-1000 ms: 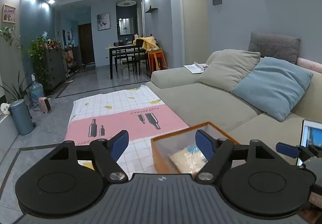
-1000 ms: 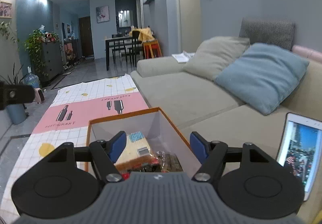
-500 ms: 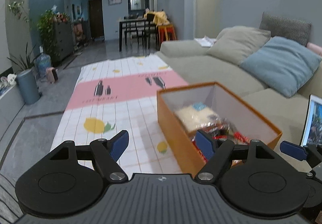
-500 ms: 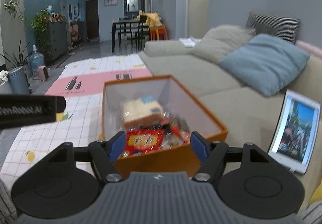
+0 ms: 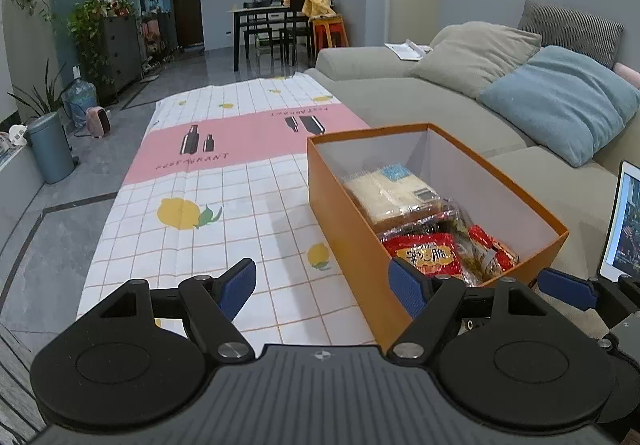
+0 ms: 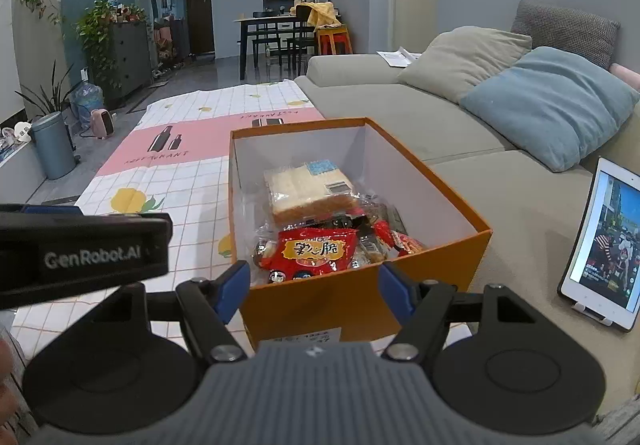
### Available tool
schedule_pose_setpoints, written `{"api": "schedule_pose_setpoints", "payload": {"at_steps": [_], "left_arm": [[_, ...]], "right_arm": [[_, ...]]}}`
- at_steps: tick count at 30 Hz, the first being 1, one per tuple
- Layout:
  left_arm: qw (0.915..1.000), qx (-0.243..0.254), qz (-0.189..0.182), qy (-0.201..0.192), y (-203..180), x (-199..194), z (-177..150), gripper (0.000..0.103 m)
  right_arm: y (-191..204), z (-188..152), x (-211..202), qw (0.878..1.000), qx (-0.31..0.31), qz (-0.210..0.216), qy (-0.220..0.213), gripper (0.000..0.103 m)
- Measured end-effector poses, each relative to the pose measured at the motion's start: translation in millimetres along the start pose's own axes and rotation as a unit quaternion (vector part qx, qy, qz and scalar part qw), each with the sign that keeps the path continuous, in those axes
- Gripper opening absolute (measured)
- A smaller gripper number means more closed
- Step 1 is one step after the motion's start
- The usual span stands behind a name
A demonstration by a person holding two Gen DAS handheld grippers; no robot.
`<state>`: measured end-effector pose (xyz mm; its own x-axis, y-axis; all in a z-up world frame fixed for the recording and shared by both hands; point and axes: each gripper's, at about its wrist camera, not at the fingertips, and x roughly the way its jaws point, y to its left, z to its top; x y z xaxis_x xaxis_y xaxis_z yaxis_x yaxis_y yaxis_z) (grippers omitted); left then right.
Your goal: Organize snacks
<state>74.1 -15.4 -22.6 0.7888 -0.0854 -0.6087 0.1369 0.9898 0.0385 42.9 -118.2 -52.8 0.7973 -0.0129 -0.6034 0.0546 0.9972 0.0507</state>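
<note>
An open orange box (image 5: 348, 213) stands on the checked tablecloth (image 5: 224, 181) next to the sofa. Inside lie a clear pack of sliced bread (image 5: 394, 191), a red snack bag (image 5: 426, 255) and a few smaller packets. My left gripper (image 5: 323, 287) is open over the cloth, just left of the box's near corner, holding nothing. In the right wrist view the box (image 6: 360, 297) sits straight ahead, with the bread (image 6: 308, 189) behind the red bag (image 6: 316, 251). My right gripper (image 6: 314, 291) is open in front of the box's near wall, nothing between its fingers. The left gripper's body (image 6: 80, 253) shows at the left.
A white tablet (image 6: 604, 245) leans on the grey sofa (image 6: 400, 113) to the right of the box. A blue cushion (image 6: 548, 101) and a beige one lie further back. Left of the cloth, on the floor, stand a grey bin (image 5: 50, 149) and plants.
Both grippers have sunk and tipped downward. The box's inside and its snacks now show fully in both views. Both jaws stand as wide as before.
</note>
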Motion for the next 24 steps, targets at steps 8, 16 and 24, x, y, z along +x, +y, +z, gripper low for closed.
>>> {"api": "schedule_pose_setpoints", "payload": {"at_steps": [8, 16, 24], "left_arm": [[0.9999, 0.002, -0.001, 0.015, -2.6, 2.7, -2.8, 0.089], [0.9997, 0.0, -0.001, 0.023, -2.8, 3.9, -2.6, 0.089], [0.9997, 0.0, 0.0, 0.024, -2.7, 5.1, -1.6, 0.089]], "right_arm": [[-1.6, -1.4, 0.9, 1.0, 0.008, 0.004, 0.009, 0.069], [-2.5, -2.1, 3.2, 1.0, 0.008, 0.006, 0.014, 0.069], [-2.6, -2.2, 5.0, 1.0, 0.009, 0.006, 0.019, 0.069]]}}
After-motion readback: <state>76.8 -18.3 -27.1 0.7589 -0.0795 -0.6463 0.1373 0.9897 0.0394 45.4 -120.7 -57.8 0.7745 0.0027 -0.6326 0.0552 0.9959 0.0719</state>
